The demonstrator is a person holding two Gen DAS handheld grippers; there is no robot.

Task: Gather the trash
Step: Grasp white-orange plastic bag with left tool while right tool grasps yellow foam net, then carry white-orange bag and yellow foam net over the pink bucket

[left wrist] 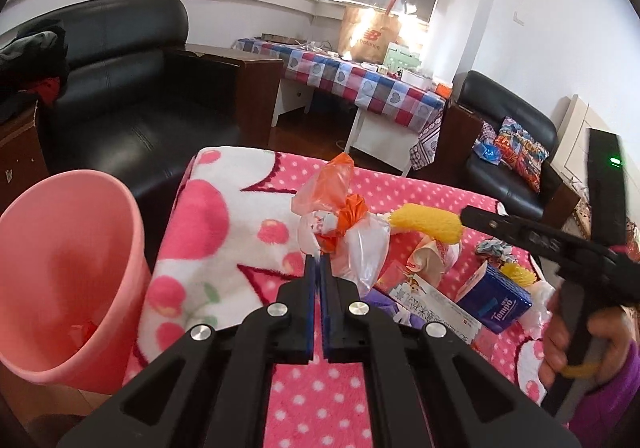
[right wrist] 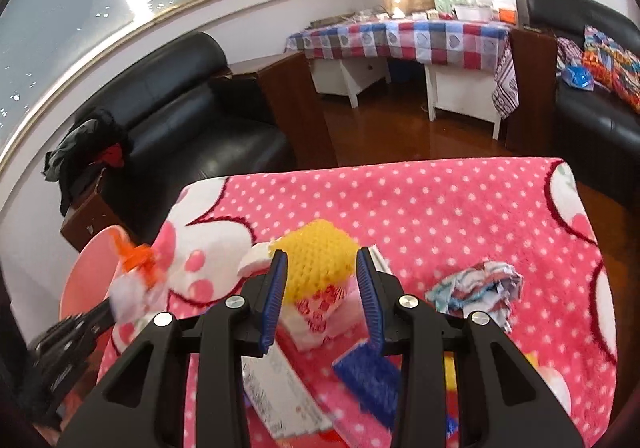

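Note:
My left gripper (left wrist: 318, 260) is shut on a bundle of clear and orange plastic bags (left wrist: 340, 216), held just above the pink dotted blanket (left wrist: 320, 400). A pink bin (left wrist: 68, 276) stands to its left, off the blanket's edge. A yellow foam net (right wrist: 320, 260) sits between the blue pads of my right gripper (right wrist: 320, 260), which press on its sides. The left wrist view shows that gripper (left wrist: 466, 215) from the side, held by a hand, with the net (left wrist: 428, 222) at its tip. The right wrist view shows the bag bundle (right wrist: 136, 276) beside the bin (right wrist: 86, 280).
Loose on the blanket lie a crumpled patterned paper (right wrist: 480, 288), a blue tissue packet (left wrist: 496, 300), a white printed box (left wrist: 436, 310) and a red-and-white wrapper (right wrist: 320, 312). Black armchairs (left wrist: 132, 88) and a checked-cloth table (left wrist: 360, 80) stand beyond, over wooden floor.

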